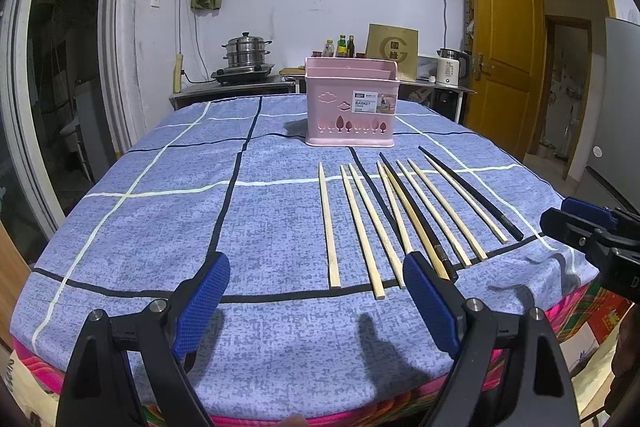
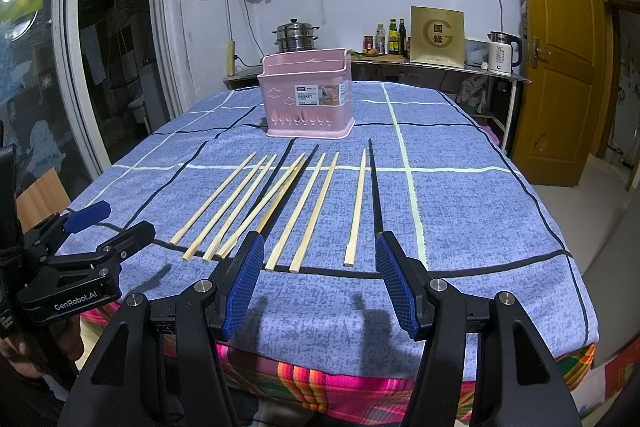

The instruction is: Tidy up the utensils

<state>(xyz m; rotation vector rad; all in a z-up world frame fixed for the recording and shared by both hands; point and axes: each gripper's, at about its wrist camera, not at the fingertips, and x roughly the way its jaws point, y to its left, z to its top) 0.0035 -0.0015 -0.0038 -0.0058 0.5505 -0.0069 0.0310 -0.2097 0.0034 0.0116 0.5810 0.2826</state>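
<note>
Several chopsticks lie side by side on the blue checked tablecloth point(image 1: 160, 227): pale wooden ones point(image 1: 329, 223) point(image 2: 304, 211) and black ones point(image 1: 472, 193) point(image 2: 375, 187). A pink slotted utensil basket point(image 1: 351, 103) point(image 2: 306, 99) stands upright behind them. My left gripper point(image 1: 316, 303) is open and empty, low over the table's near edge, left of the chopsticks' near ends. My right gripper point(image 2: 320, 279) is open and empty, just short of the chopsticks' near ends. Each gripper shows in the other's view, the right one point(image 1: 576, 223) and the left one point(image 2: 108, 223).
A steel counter point(image 1: 240, 87) behind the table carries a steamer pot point(image 1: 246, 53), bottles point(image 1: 342, 47), a gold box point(image 1: 392, 45) and a white kettle point(image 1: 450, 67). A yellow door point(image 1: 504, 47) stands at the right. The table's front edge drops to a striped cloth point(image 2: 340, 379).
</note>
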